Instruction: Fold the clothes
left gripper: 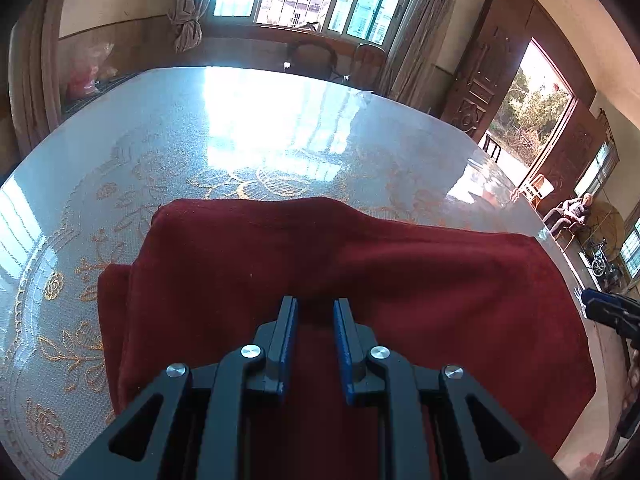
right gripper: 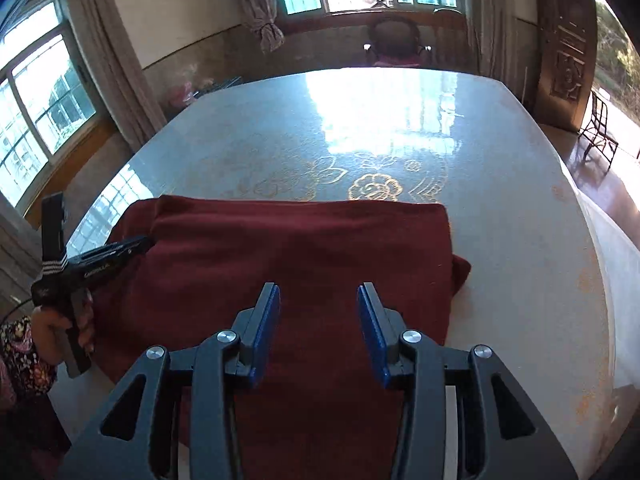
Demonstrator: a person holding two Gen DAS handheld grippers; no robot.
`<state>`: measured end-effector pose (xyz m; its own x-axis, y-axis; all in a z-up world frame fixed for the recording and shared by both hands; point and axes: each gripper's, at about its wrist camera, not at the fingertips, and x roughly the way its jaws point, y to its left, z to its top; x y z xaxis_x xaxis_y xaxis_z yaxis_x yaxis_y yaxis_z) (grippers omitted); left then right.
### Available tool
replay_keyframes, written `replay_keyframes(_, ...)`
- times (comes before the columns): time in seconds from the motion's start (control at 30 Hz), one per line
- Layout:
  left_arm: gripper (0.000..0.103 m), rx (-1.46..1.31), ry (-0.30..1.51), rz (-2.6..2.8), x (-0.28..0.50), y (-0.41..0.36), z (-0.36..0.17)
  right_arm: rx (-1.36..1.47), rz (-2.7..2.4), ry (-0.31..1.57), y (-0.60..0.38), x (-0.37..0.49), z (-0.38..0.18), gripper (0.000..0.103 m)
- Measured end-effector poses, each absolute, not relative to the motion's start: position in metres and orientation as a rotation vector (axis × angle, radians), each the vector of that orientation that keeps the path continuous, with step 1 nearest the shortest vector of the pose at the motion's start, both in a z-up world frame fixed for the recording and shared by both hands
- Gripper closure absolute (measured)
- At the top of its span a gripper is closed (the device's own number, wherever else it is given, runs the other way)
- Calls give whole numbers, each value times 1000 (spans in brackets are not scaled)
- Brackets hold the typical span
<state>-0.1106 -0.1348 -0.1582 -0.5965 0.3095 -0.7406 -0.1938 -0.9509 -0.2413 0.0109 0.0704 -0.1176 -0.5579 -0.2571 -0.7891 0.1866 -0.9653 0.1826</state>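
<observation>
Clothing here is a single dark red garment, laid on the near part of the counter and already doubled into a rough rectangle. A thick folded layer is seen on top, with a lower layer left showing at the left edge and a small bulge of fabric poking out at the right corner. The cloth is a soft, matte knit, slightly humped along its far edge.

The left gripper is held low over the garment with its jaws drawn narrow; cloth appears to be gathered between the tips, probably to steady the fold, though a firm pinch cannot be confirmed. The right gripper is held above the cloth with its jaws spread and nothing between them, seemingly so that the finished fold is left lying undisturbed.
</observation>
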Motion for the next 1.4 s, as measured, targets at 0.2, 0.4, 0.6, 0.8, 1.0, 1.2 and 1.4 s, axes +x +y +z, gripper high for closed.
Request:
replay_keyframes(0.2, 85, -1229, -209, 2568, -109, -134, -156, 1402, -2526, 222, 47, 45, -155, 61)
replay_keyframes(0.4, 85, -1228, -226, 2562, -108, -133, -157, 1412, -2670, -51, 141, 76, -155, 75)
replay_keyframes(0.6, 85, -1236, -149, 2590, -108, -125, -157, 1359, -2709, -127, 132, 63, -124, 71)
replay_keyframes(0.8, 84, -1237, -122, 2599, -108, -120, -155, 1383, -2571, 54, 34, -20, -126, 66)
replay_keyframes(1.0, 84, -1234, -142, 2591, -110, -123, -157, 1411, -2533, 186, 1, -65, -151, 65)
replay_keyframes(1.2, 84, -1233, -142, 2588, -111, -125, -158, 1484, -2638, 7, 67, -59, -155, 44)
replay_keyframes(1.4, 84, -1236, -104, 2602, -109, -121, -157, 1455, -2721, -163, 90, -44, -139, 45)
